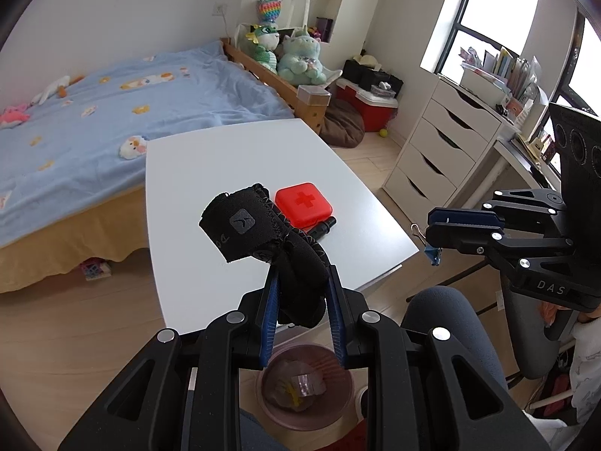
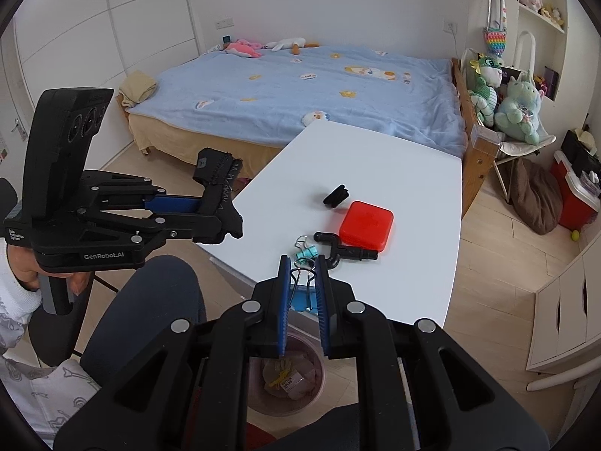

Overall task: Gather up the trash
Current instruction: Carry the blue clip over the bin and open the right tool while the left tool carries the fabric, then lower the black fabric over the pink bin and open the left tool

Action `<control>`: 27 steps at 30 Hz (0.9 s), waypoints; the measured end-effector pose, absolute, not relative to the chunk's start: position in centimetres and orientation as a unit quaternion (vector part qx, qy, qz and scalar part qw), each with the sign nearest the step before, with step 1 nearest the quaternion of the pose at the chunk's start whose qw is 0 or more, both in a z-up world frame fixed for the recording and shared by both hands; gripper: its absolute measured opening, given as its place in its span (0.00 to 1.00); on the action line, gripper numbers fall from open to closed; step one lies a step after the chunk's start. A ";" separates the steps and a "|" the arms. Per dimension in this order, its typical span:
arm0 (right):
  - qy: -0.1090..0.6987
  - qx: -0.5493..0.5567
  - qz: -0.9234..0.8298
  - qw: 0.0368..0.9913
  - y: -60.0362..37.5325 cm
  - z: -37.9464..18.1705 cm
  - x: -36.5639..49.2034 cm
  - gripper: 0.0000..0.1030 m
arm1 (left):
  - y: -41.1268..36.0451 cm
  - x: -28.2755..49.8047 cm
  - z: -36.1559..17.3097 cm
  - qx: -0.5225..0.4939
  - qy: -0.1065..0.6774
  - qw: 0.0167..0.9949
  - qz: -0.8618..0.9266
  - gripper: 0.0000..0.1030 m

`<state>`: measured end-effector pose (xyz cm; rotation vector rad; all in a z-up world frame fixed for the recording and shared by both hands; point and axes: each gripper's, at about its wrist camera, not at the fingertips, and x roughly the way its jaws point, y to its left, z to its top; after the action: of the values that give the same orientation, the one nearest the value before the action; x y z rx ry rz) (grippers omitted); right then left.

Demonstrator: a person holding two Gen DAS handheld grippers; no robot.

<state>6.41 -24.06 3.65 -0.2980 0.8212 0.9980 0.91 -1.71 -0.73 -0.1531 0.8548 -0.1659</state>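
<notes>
Left gripper (image 1: 302, 282): a black fabric strap (image 1: 259, 233) is pinched between the blue pads, its free end folded over and raised above the fingertips; the strap is held clear of the table.

Right gripper (image 2: 302, 274): the wire handles of a blue binder clip (image 2: 300, 298) are clamped between the nearly closed pads, and the clip body hangs below the fingers (in the left wrist view the same clip is seen dangling just past the table's near edge).

White table (image 2: 375, 158): a red case (image 2: 366, 231) marked with a cross is seen lying flat near the middle.

Black bent tube (image 2: 345, 250): laid on the table, touching the near side of the red case.

Small black cap-like piece (image 2: 335, 195): set on the table a little beyond the red case, apart from it.

Teal binder clip (image 2: 307, 251): left on the table beside the bent tube, just ahead of the right fingertips.

Pink waste bin (image 2: 289, 383): placed on the wooden floor below the table's near edge, under both grippers; crumpled wrappers and a yellow scrap are seen inside.

Person: a knee in dark trousers (image 2: 150, 300) is shown between the two grippers, and a white sleeve is visible at the left handle.

Background: a bed (image 2: 300, 90) with a blue cover is shown behind the table.
</notes>
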 end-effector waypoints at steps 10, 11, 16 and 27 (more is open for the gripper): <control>0.392 -0.145 0.486 0.768 -24.2 2.6 2.6 0.12 | -2.1 -2.1 -0.3 -0.069 0.405 0.908 -0.084 0.23; 0.394 -0.145 0.489 0.765 -24.2 2.4 2.2 0.12 | -2.2 -2.4 -0.3 -0.071 0.405 0.908 -0.085 0.23; 0.409 -0.146 0.495 0.753 -24.2 1.1 1.1 0.12 | -2.6 -3.7 -0.2 -0.070 0.405 0.907 -0.092 0.23; 0.410 -0.137 0.490 0.756 -24.6 0.5 0.3 0.82 | -2.8 -4.5 0.1 -0.067 0.402 0.908 -0.098 0.23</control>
<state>0.34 -24.60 0.55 -0.2991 0.8948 1.0693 -4.46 -2.83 0.11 -0.1387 0.8295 -0.2012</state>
